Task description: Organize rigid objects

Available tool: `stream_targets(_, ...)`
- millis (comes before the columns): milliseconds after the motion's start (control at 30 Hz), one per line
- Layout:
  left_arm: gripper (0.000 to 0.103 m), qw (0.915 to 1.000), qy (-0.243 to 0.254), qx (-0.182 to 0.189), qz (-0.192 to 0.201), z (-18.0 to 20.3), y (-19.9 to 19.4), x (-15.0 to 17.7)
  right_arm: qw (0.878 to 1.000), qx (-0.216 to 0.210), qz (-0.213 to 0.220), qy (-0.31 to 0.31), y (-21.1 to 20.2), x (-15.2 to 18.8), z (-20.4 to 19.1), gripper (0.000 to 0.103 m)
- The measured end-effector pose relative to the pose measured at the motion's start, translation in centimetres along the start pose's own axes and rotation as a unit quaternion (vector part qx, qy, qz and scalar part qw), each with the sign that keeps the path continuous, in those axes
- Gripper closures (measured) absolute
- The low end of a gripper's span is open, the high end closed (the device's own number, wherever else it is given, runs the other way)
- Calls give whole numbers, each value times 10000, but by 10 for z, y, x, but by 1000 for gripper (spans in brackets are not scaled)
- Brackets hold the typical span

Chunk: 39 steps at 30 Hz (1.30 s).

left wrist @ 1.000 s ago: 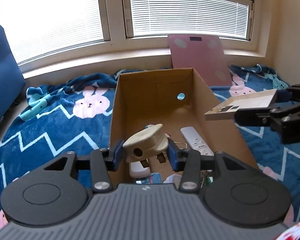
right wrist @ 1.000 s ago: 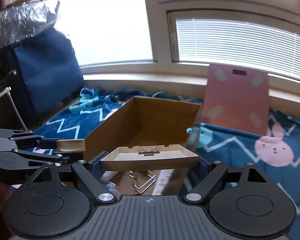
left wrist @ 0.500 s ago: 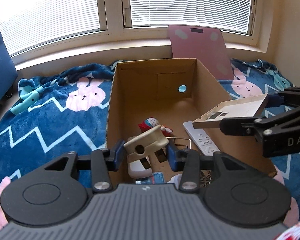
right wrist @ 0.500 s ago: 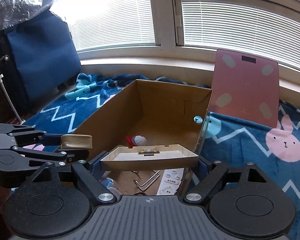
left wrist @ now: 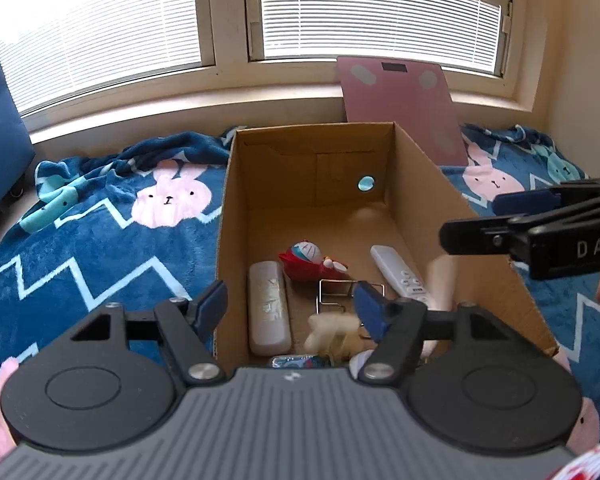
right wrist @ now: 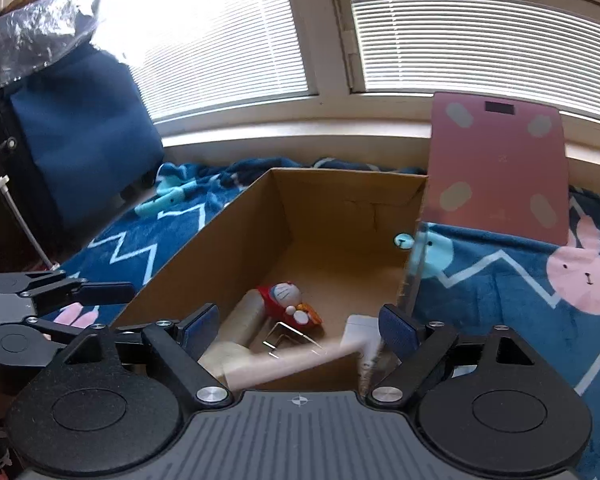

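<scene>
An open cardboard box (left wrist: pixel 236 216) (right wrist: pixel 204 264) stands on the blanket. My left gripper (left wrist: pixel 292 312) is open above its near end; a blurred beige plug (left wrist: pixel 332 330) is falling just below it. My right gripper (right wrist: pixel 300 330) is open over the box's right side and shows in the left wrist view (left wrist: pixel 512 216). A blurred pale shallow tray (right wrist: pixel 288 364) (left wrist: pixel 444 280) drops beneath it. Inside lie a white case (left wrist: pixel 268 312), a red toy figure (left wrist: pixel 306 258) (right wrist: pixel 286 298), a white remote (left wrist: pixel 398 274) and a wire clip (left wrist: pixel 334 292).
A pink bathroom scale (left wrist: pixel 400 108) (right wrist: pixel 500 172) leans on the window sill behind the box. A blue bunny blanket (left wrist: pixel 100 240) covers the floor. A dark blue chair (right wrist: pixel 76 132) stands at the left, with a teal object (right wrist: pixel 164 200) near it.
Both grippers have opened. The beige plug left my left gripper and the shallow tray left my right gripper; both are dropping into the box.
</scene>
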<state>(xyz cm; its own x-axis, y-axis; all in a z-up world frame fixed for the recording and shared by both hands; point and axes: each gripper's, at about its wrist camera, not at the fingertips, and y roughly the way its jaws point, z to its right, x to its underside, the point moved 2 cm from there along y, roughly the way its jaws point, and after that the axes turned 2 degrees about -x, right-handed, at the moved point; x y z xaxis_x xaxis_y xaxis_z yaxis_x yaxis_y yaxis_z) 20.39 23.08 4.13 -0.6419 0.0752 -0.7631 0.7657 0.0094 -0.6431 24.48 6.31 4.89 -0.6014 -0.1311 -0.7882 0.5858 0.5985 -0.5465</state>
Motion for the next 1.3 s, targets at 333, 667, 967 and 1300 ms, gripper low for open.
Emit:
stream_targets(333,20,9994,-247,-107,234,6,-39,13,9993,320,8,200,-43,18,5,14)
stream_targets(667,1,9979,-422,-380,310,17,-80,29,9984,527,-14,200,-89,45,-7,8)
stream_targets(967,1,9970,-509,-532,220,29,-112,45,9972,747,-81,57,-124,73,-19,8)
stream_targets(1300,2,9956,-681,-614,180,44,-140,73,9960,863,-158,176,-147,100,-24,8)
